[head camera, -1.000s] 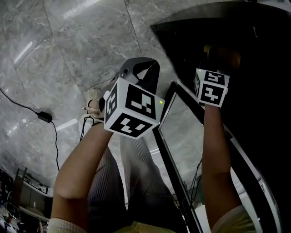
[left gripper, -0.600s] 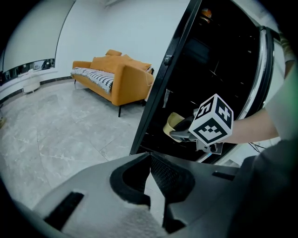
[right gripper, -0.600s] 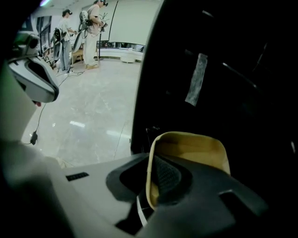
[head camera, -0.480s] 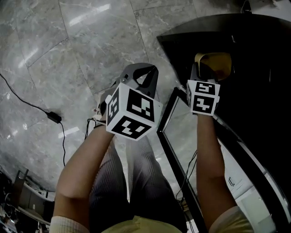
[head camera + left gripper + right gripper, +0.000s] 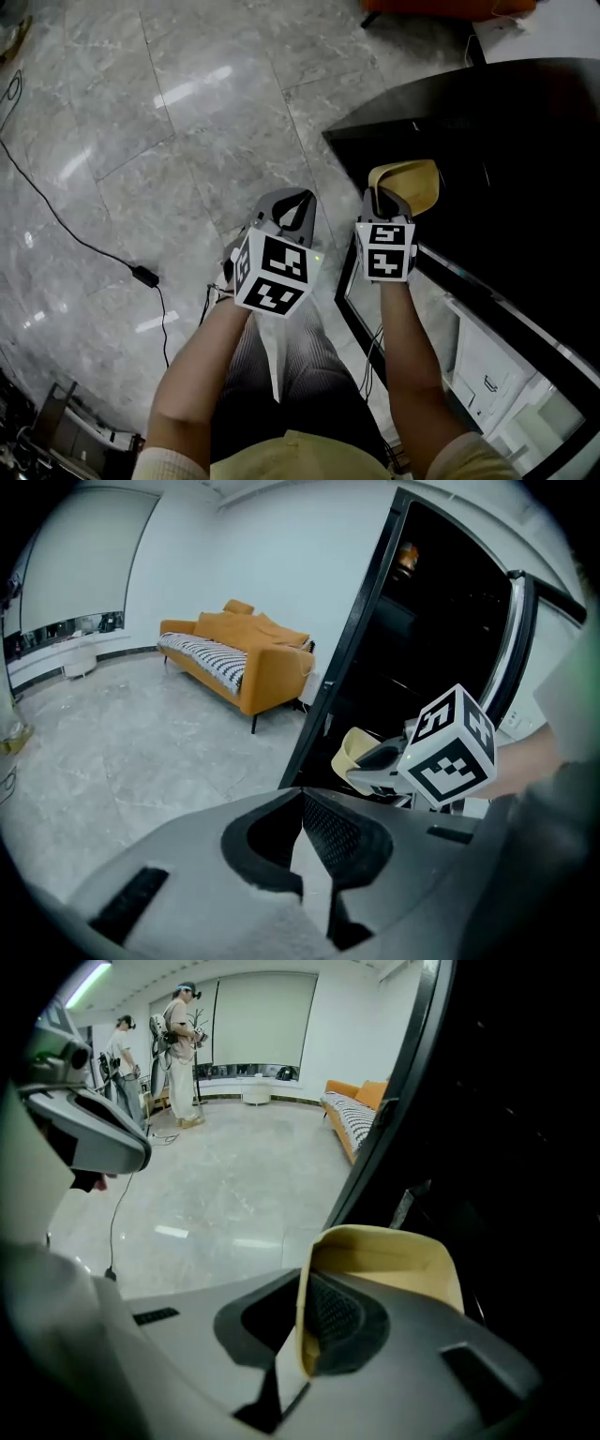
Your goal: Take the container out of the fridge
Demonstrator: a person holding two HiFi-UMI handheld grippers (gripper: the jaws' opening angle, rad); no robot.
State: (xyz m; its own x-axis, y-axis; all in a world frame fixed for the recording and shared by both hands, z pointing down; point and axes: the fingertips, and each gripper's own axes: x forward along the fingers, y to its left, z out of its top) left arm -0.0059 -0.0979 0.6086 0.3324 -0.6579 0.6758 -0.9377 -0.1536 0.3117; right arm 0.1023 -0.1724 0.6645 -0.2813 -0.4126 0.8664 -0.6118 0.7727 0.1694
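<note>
A pale yellow container (image 5: 410,183) hangs by its rim from my right gripper (image 5: 381,201), whose jaws are shut on the near wall (image 5: 302,1335). Its open side shows in the right gripper view (image 5: 394,1255). It is held in front of the dark fridge (image 5: 506,159) opening, near the fridge's left edge. My left gripper (image 5: 292,210) is shut with nothing between its jaws, and hovers over the floor just left of the right one. The left gripper view also catches the container (image 5: 352,753) and the right gripper's marker cube (image 5: 450,746).
The open fridge door (image 5: 469,347) runs along the lower right beside my right arm. A black cable with a power block (image 5: 145,277) lies on the marble floor at left. An orange sofa (image 5: 239,653) stands beyond. Two people (image 5: 178,1044) stand far back in the room.
The right gripper has drawn the container back out of the dark fridge interior toward me. Both grippers sit lower in the head view as the camera pulled back. The left gripper stayed shut.
</note>
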